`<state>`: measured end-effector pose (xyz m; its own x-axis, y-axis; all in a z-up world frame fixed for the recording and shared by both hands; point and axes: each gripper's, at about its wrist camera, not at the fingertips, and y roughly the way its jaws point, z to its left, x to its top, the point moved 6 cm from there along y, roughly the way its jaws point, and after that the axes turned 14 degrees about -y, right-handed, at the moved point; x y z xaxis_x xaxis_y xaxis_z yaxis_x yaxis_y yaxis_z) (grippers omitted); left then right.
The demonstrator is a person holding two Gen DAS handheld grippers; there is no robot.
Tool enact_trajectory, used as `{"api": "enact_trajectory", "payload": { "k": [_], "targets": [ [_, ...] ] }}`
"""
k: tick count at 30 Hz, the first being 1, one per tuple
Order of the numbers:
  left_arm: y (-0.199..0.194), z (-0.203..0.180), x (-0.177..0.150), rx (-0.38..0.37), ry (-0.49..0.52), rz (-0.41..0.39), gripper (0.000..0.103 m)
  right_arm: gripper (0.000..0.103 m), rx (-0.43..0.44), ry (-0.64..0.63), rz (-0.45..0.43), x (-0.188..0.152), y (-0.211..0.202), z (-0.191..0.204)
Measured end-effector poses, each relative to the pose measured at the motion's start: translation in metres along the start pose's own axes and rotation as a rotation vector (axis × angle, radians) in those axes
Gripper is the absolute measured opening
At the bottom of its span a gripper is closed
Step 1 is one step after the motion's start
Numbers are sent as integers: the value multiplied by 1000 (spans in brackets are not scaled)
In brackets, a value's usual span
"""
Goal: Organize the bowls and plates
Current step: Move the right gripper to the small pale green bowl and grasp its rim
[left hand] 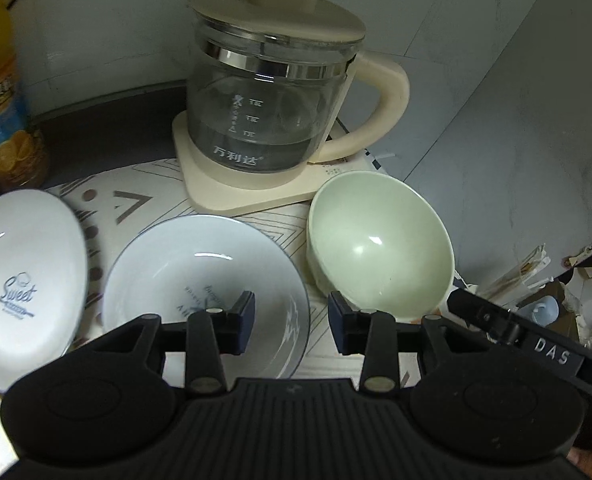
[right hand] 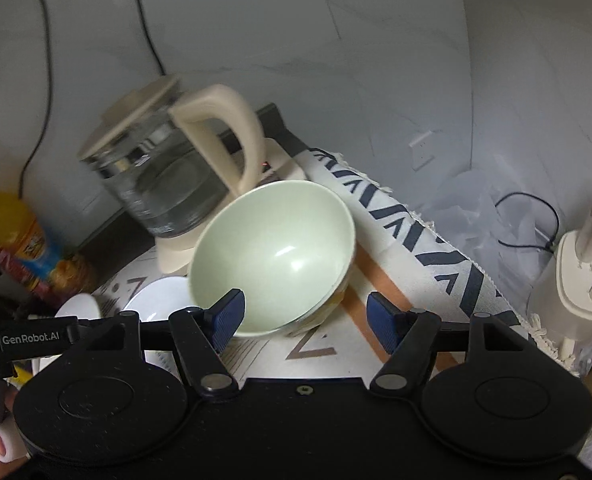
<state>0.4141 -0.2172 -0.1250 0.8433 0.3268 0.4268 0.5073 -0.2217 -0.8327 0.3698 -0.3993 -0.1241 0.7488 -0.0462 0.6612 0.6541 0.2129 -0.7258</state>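
A: Facing the right gripper is the pale green bowl, tilted on the patterned mat; which jaw meets its rim?

B: The left blue pad sits just inside the near rim and the right pad is clear of the wall, so the jaws stand wide and grip nothing. I judge the right gripper the nearer.

A: And the left gripper?

B: Parted too, empty, hanging over the near rim of the white blue-rimmed bowl. The "Sweet" dish lies to its left.

A: Contents?

B: All three are empty. Behind them, the glass kettle holds a little water.
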Motion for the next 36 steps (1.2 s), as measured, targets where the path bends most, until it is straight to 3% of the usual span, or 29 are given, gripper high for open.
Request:
{"api": "enact_trajectory", "payload": {
  "k": [12,19,23,24,26,27,30,36],
  "targets": [
    [46,-13,7,-9,-15,46,38,66,-27,57,41,-2,39,-16],
    [63,-21,9,-7,-9,44,37,57,-44,99,79,-5,54,-21],
    [75,-23,8,-13,-16,64,32,42,-55,108,107,-7,63,-23],
    [77,-24,6,-9,-12,71,26,41,-54,107,111,-8,65,-23],
    [83,-26,4,11,7,85,16,24,-51,99,117,-7,68,-21],
    [84,-26,2,11,12,88,16,19,-55,95,123,-6,69,-20],
    [81,-28,0,15,31,75,15,16,-108,56,147,-4,70,-15],
    [70,-28,-4,-5,41,65,15,16,-112,40,136,-3,58,-12]
  ]
}}
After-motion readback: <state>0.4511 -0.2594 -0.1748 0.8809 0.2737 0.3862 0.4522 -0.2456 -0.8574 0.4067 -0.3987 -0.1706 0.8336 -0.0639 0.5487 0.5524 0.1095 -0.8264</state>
